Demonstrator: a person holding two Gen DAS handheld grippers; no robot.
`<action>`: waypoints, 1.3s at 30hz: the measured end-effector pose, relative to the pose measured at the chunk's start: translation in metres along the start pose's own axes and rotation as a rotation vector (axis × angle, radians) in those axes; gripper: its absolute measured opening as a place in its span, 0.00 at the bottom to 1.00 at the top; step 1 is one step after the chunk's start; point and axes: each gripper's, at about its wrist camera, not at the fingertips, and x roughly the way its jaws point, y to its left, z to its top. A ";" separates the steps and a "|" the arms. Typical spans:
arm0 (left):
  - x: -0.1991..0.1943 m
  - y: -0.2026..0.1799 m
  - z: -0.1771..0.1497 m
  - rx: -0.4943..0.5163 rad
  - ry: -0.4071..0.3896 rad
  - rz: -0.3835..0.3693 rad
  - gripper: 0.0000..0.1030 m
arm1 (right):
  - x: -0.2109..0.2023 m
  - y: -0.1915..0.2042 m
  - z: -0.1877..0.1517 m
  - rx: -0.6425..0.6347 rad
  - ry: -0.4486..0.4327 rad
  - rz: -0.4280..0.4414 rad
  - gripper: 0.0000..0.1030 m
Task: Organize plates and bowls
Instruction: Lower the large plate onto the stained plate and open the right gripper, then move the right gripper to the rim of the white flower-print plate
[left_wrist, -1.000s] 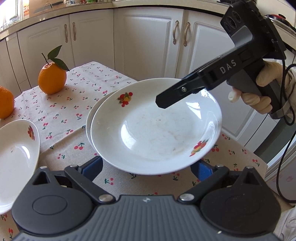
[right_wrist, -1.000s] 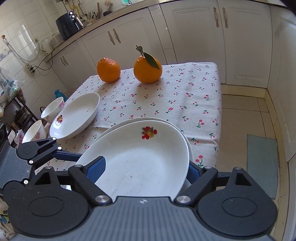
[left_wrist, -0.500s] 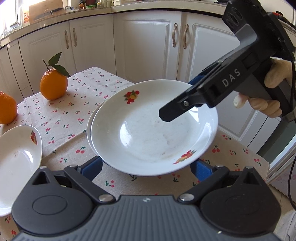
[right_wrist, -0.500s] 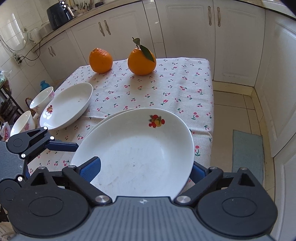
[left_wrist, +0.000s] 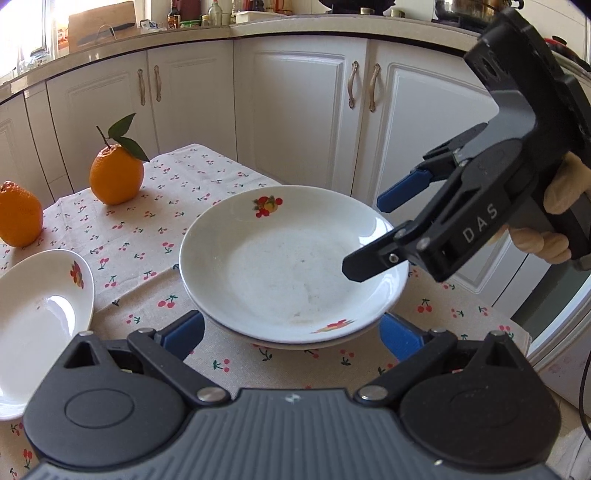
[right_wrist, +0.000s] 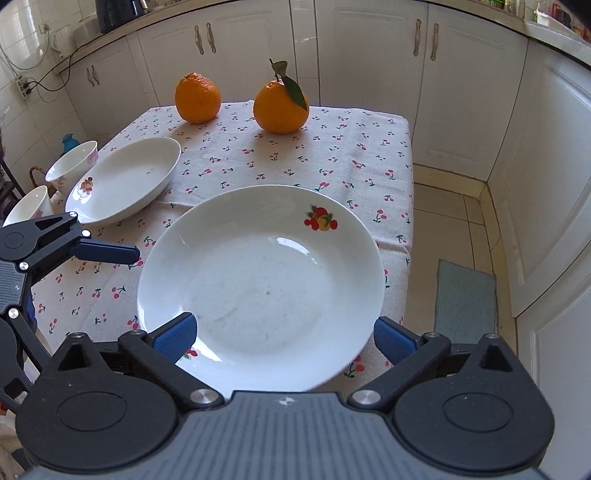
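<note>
White fruit-printed ceramic plate (right_wrist: 260, 280) stacked on a second plate (left_wrist: 295, 341) on cherry-print tablecloth (right_wrist: 280, 155). Right gripper (right_wrist: 282, 332) opening, pads clear; left gripper (left_wrist: 291, 332) spread. Right view alone shows two cups (right_wrist: 74, 164); left view alone, "DAS" lettering (left_wrist: 480, 223).

Stacked plates (right_wrist: 266, 288) near table (right_wrist: 369, 155) edge; oval dish (right_wrist: 125, 181) left; oranges (right_wrist: 280, 107) behind.

Glossy white glazed ceramic plate (right_wrist: 258, 280) with printed fruit motif, faint scuffs in its well. Woven cloth (right_wrist: 295, 162), matt, cherry-printed, covers the tabletop. Oranges (right_wrist: 280, 107) show dimpled, slightly shiny peel. Gripper bodies: matt black plastic with bright metal screws; fingers (right_wrist: 173, 334) carry blue ribbed pads.
</note>
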 end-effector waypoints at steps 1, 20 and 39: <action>-0.004 0.000 -0.001 -0.003 -0.010 0.008 0.98 | -0.003 0.003 -0.001 -0.007 -0.012 -0.008 1.00; -0.050 0.065 -0.057 -0.361 -0.030 0.498 1.00 | -0.039 0.070 -0.035 0.005 -0.204 -0.107 1.00; -0.014 0.115 -0.065 -0.462 -0.014 0.570 1.00 | -0.017 0.084 0.016 -0.137 -0.160 0.026 1.00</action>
